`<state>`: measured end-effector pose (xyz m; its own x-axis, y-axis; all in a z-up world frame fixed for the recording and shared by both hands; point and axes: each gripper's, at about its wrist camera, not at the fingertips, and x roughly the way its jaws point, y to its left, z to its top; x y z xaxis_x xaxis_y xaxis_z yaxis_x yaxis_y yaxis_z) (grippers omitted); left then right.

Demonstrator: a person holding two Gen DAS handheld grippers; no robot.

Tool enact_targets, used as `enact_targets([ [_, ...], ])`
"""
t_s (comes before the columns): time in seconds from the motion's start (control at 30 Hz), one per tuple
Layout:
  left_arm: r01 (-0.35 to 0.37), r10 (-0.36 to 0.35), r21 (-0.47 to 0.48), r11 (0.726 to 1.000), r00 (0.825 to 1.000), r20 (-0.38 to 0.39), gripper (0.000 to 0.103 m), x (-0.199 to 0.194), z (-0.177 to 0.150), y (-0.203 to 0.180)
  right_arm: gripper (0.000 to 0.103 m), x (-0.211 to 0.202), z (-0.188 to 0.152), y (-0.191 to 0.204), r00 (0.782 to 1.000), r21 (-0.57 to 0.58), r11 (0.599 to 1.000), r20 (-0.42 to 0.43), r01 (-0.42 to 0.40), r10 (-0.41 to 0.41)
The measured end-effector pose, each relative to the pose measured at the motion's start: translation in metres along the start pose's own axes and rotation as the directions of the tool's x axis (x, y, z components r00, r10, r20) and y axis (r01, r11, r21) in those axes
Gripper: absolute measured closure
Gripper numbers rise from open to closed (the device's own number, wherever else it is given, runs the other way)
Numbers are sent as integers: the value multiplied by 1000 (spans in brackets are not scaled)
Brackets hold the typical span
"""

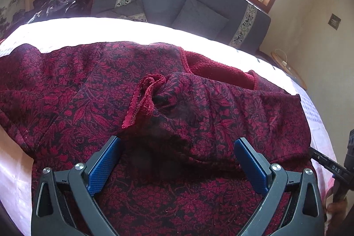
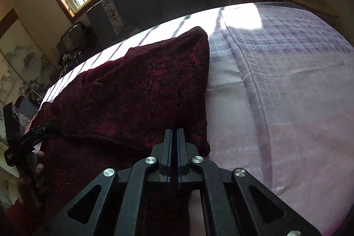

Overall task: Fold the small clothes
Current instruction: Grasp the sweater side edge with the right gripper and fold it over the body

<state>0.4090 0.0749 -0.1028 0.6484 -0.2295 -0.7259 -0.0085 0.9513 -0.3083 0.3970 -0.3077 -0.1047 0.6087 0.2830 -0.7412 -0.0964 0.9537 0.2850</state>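
A: Start on your left. Where does your left gripper (image 1: 177,160) stand?

B: Low over the red patterned garment (image 1: 99,92), which lies spread across the checked bed sheet (image 2: 287,81). Its blue fingers (image 1: 104,167) are spread wide, one at about seven o'clock and one at about five o'clock in the left wrist view, and nothing is pinched between them. Beyond them, toward twelve o'clock, a sleeve (image 1: 199,103) is folded in over the body, with its cuff (image 1: 143,98) bunched and turned up so the plain red lining shows.

A: So that side is laid over already?

B: It looks that way to me, though loosely; the cuff wants flattening. The open neckline (image 1: 212,69) sits at about one o'clock from the cuff.

A: And your right?

B: In the right wrist view your right gripper (image 2: 174,132) has its fingers pressed together at the garment's near right edge (image 2: 199,138), at about six o'clock. Whether a thin layer of cloth is caught between them I cannot tell; the pads meet right at the hem. The garment's far corner (image 2: 199,34) points to twelve o'clock, and the sheet to the right lies bare.

A: The step in hand, then?

B: I judge you are taking hold of the right side to fold it inward. Next, make sure you have cloth, lift only a little, and carry it toward nine o'clock over the body, keeping the edge straight.
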Motion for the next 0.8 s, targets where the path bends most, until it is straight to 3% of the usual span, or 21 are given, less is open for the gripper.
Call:
enact_targets([
  [0.1,-6,6,1,1000,1000,-3,2,-8,-2,1,102,0,-5,13,997,-59,995,30,76,-75],
  [0.2,-62,61,10,998,998,6,2,-33,-8,6,102,-2,-7,14,996,-62,994,39,88,-85],
  [0.27,-43,43,-9,999,999,11,2,-56,-13,21,102,-1,-6,14,995,-67,993,41,94,-91],
  [0.43,21,-21,-162,987,1000,-2,2,-102,-15,107,102,-1,-4,15,993,-81,991,45,110,-106],
  [0.57,-37,33,-286,958,999,-20,2,-127,-13,197,101,-2,-5,14,994,-77,991,47,105,-102],
  [0.63,24,-31,-407,913,999,-11,2,-135,-13,248,101,-1,-4,14,994,-79,991,47,107,-103],
  [0.8,154,-112,-693,704,988,105,3,-155,-24,363,101,-2,-5,15,992,-88,989,51,120,-116],
])
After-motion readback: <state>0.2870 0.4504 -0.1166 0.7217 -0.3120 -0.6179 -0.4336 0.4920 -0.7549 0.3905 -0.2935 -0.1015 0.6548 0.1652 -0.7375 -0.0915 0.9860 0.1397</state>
